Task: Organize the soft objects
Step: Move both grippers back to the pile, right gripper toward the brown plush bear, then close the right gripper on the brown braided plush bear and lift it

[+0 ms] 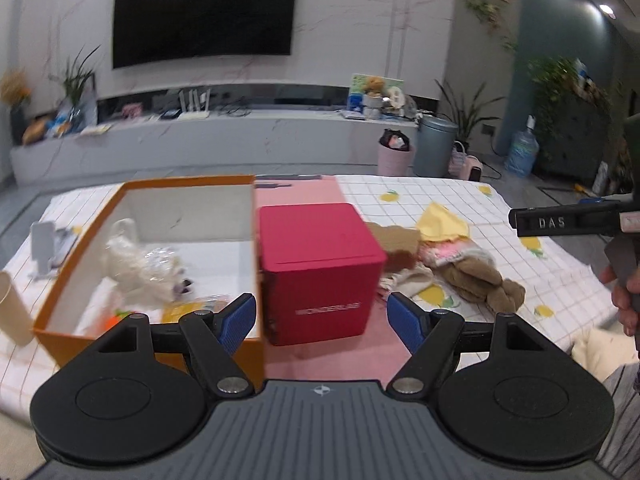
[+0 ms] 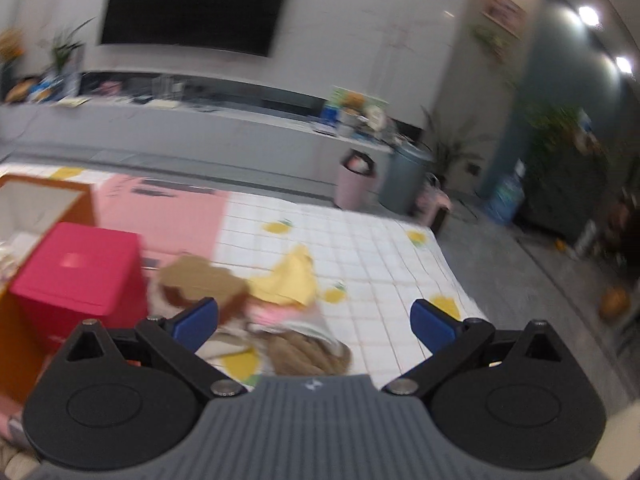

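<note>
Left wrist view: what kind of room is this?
Most likely a home living room. A large wall-mounted TV hangs above a long low media shelf, with houseplants and a water jug on the floor. The work surface is covered by a lemon-print cloth.

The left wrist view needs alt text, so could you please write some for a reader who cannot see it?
The open, empty left gripper points at a red cube box on a lemon-print tablecloth. An orange box holding soft items stands to its left, and a pile of soft toys lies to its right.

Wall television (image 1: 204, 10), pink bin (image 1: 394, 156) — grey bin (image 1: 434, 146)
</note>
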The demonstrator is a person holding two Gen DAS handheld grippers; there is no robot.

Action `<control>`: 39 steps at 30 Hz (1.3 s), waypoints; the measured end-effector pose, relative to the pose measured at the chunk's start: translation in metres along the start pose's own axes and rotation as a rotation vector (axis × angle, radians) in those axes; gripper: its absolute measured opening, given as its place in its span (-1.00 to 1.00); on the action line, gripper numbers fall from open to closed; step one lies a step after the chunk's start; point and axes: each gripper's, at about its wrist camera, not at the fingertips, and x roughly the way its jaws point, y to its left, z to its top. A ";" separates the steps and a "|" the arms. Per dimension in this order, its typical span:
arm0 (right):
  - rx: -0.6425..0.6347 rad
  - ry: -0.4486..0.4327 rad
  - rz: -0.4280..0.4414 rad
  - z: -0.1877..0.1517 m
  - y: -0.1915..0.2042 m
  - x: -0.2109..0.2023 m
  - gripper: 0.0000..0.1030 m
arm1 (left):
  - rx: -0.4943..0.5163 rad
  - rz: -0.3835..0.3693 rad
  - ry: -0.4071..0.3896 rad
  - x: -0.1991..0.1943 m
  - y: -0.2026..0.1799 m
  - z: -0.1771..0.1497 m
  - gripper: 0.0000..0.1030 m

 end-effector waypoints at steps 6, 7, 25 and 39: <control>0.163 0.088 0.098 -0.043 -0.027 0.048 0.94 | 0.010 -0.029 0.000 0.026 -0.019 -0.008 0.71; 0.158 0.097 0.093 -0.047 -0.027 0.056 0.94 | -0.006 -0.024 0.001 0.031 -0.023 -0.008 0.71; -0.164 0.334 0.134 -0.062 0.006 0.151 0.02 | -0.012 -0.025 0.120 0.091 -0.033 -0.058 0.70; -0.124 0.413 0.261 -0.073 0.000 0.119 0.51 | -0.023 -0.051 0.155 0.093 -0.036 -0.060 0.70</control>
